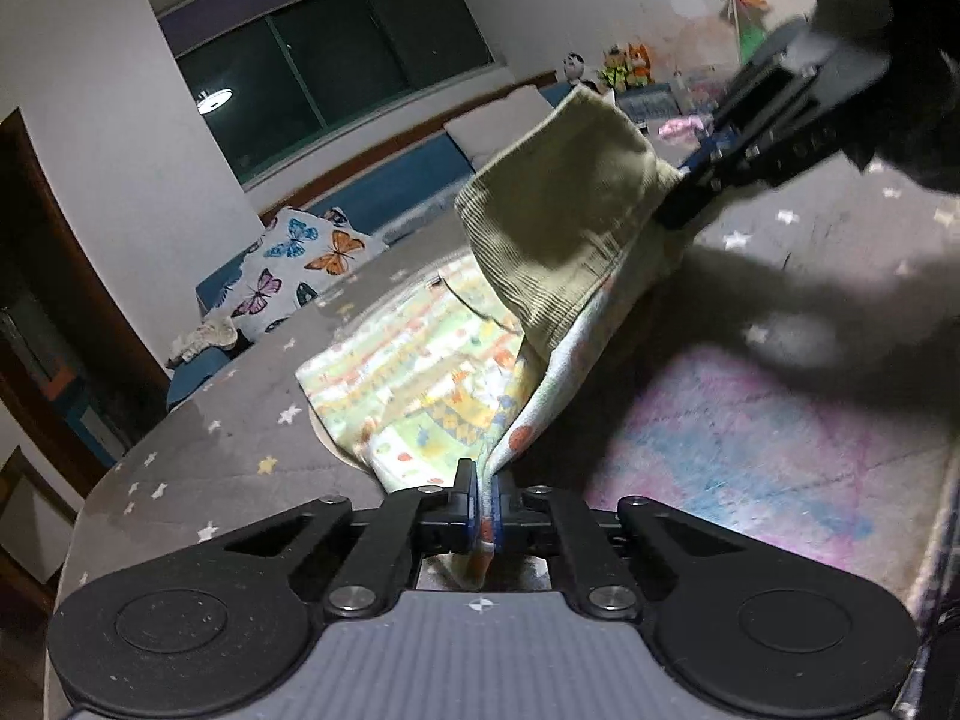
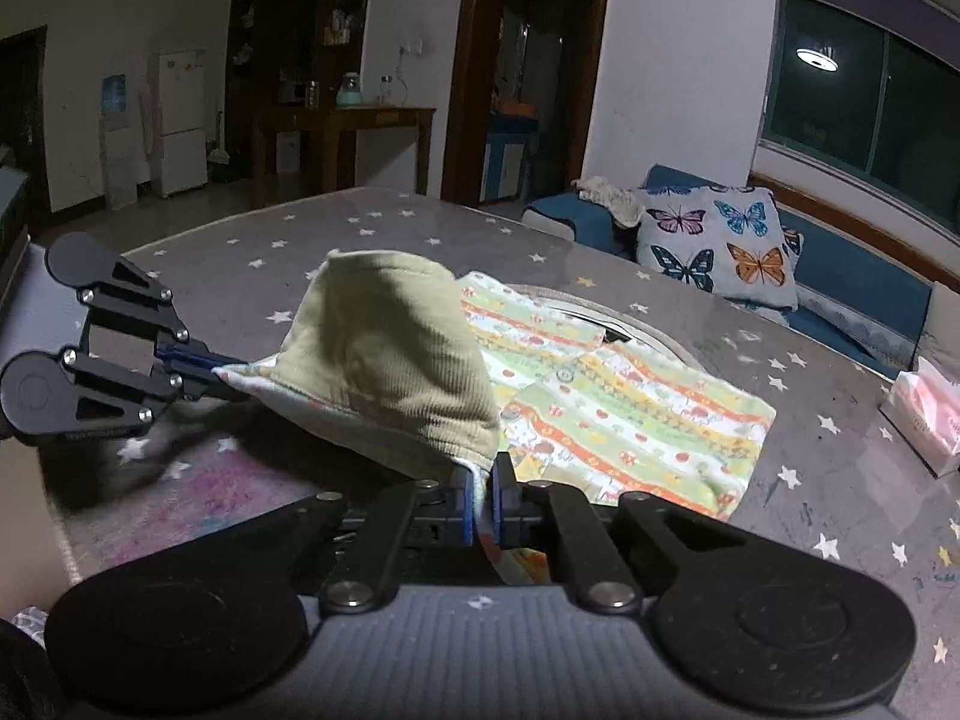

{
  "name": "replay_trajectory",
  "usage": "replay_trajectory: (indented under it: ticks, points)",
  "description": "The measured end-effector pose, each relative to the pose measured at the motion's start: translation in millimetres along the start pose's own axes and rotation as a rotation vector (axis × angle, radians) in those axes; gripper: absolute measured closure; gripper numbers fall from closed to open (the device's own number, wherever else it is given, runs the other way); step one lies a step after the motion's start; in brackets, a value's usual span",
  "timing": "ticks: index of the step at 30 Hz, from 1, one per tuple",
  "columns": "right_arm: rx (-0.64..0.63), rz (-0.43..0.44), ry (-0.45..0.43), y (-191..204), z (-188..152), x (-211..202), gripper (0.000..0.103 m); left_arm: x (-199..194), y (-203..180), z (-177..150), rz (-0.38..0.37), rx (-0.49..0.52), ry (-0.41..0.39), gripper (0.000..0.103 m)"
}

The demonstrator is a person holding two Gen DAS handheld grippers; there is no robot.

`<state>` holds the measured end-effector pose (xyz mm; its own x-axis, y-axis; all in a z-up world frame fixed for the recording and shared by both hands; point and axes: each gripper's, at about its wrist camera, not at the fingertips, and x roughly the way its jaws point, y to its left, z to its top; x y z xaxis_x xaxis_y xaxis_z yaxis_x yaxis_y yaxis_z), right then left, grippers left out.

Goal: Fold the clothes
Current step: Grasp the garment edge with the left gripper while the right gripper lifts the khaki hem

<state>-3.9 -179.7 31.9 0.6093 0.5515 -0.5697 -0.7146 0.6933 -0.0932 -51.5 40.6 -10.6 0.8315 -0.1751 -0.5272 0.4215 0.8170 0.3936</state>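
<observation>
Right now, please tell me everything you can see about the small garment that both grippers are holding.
The garment looks like a child's jacket: olive corduroy outside, with a printed lining of green, orange and yellow bands. Its far part lies flat, lining up, on the grey star-patterned cloth. The near part is lifted and folding over, corduroy side showing. The left gripper pinches one edge, and the right gripper pinches another. A button shows on the lining.
</observation>
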Motion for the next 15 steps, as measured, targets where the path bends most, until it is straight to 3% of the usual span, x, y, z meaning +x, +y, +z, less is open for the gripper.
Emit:
replay_trajectory:
  ticks: [8, 15]
  points:
    - [-0.019, 0.083, 0.012, 23.0, -7.8, -63.8, 0.098, -70.3, -13.6, 4.3, -0.079, 0.061, -0.03, 0.098]
    - [-0.022, 0.094, 0.027, 11.2, 13.2, -62.9, 0.099, -65.2, -0.7, 21.3, -0.05, 0.06, -0.06, 0.098]
